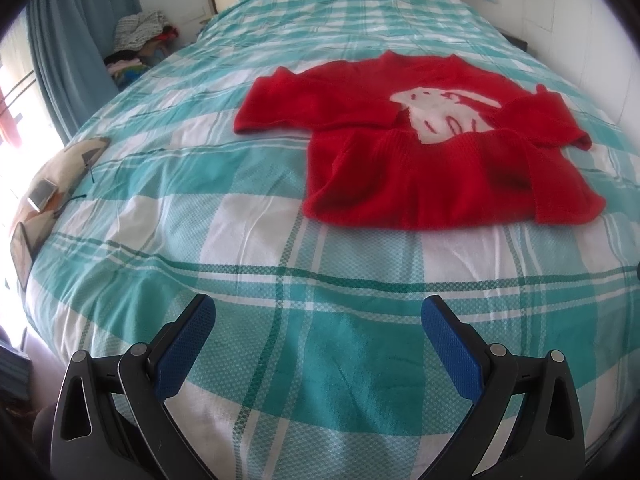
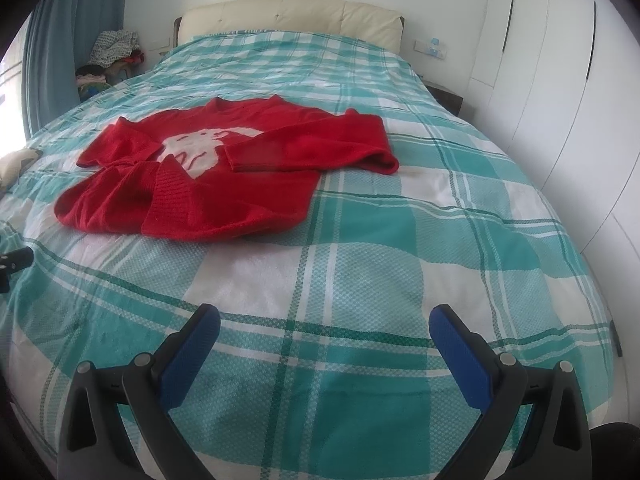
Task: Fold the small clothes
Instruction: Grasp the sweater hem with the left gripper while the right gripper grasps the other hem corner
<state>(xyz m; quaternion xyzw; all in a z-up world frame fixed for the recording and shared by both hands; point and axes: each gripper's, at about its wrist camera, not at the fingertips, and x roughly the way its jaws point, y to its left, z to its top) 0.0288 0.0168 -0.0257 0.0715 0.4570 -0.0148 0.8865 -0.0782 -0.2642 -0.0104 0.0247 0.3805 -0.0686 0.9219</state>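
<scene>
The red sweater [image 1: 432, 152] lies flat mid-bed [image 1: 248, 240], well ahead of both released grippers, right of the left gripper [image 1: 318, 312] and left of the right gripper [image 2: 324, 320], neither clearly nearer.

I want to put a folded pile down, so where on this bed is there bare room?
Widest free patch: the checked bedspread between the red sweater's hem and both open grippers, left gripper and right gripper. Also bare: the strip between the sweater's collar and the headboard, and the wardrobe side. Crowded: the curtain-side edge, with small items.
</scene>
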